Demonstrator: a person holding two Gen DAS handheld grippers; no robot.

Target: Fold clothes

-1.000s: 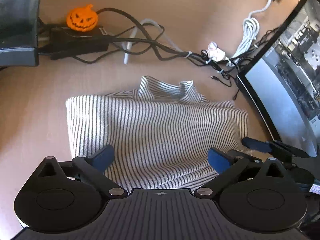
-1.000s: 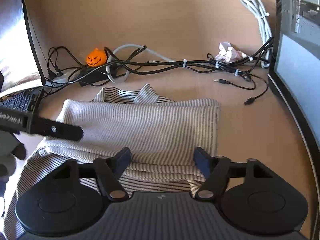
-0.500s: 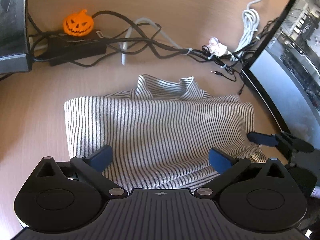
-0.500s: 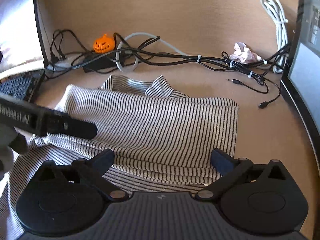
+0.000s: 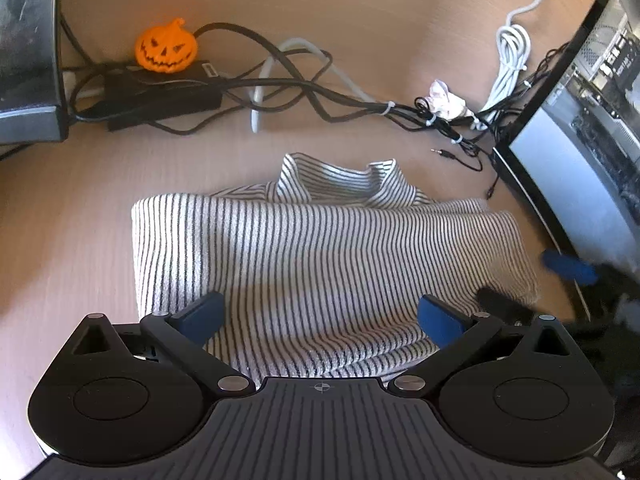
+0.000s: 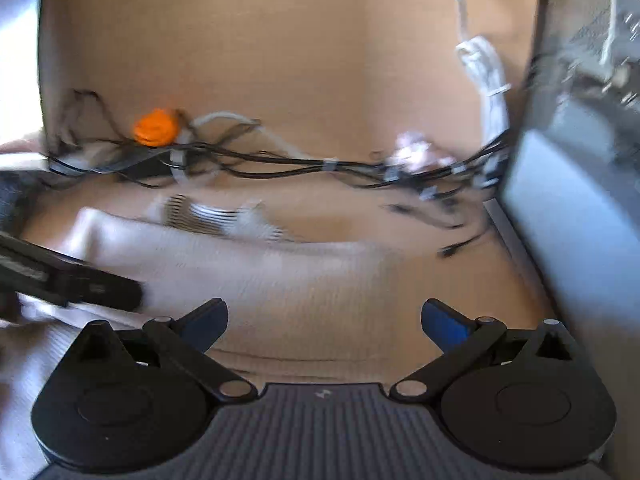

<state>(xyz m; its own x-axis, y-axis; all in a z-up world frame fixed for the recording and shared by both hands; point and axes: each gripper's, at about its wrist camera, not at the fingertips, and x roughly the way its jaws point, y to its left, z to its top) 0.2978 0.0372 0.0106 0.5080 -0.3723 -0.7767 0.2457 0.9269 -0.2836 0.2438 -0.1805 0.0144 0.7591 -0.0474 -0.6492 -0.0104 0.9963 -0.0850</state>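
Note:
A black-and-white striped top (image 5: pixel 320 248) lies folded on the wooden desk, collar (image 5: pixel 340 180) at the far end. My left gripper (image 5: pixel 322 316) hovers open over its near edge, blue pads (image 5: pixel 204 312) spread with nothing pinched. The right wrist view is blurred. There my right gripper (image 6: pixel 326 320) stands wide open above the near right part of the top (image 6: pixel 260 276), holding nothing. Its blue pad (image 5: pixel 568 266) shows just off the top's right edge in the left wrist view. One left gripper finger (image 6: pixel 80 284) lies over the cloth's left side.
An orange pumpkin figure (image 5: pixel 166 50) sits on a black power brick (image 5: pixel 160 100) behind the top. Tangled cables (image 5: pixel 320 92), a crumpled tissue (image 5: pixel 444 98) and a coiled white cable (image 5: pixel 512 56) run along the back. Monitors stand at the right (image 5: pixel 580 140) and left (image 5: pixel 28 40).
My right gripper's jaws have spread wider and its view has tipped upward and blurred. Seen from the left, its fingers have drifted right, off the top's edge. The left gripper has barely moved.

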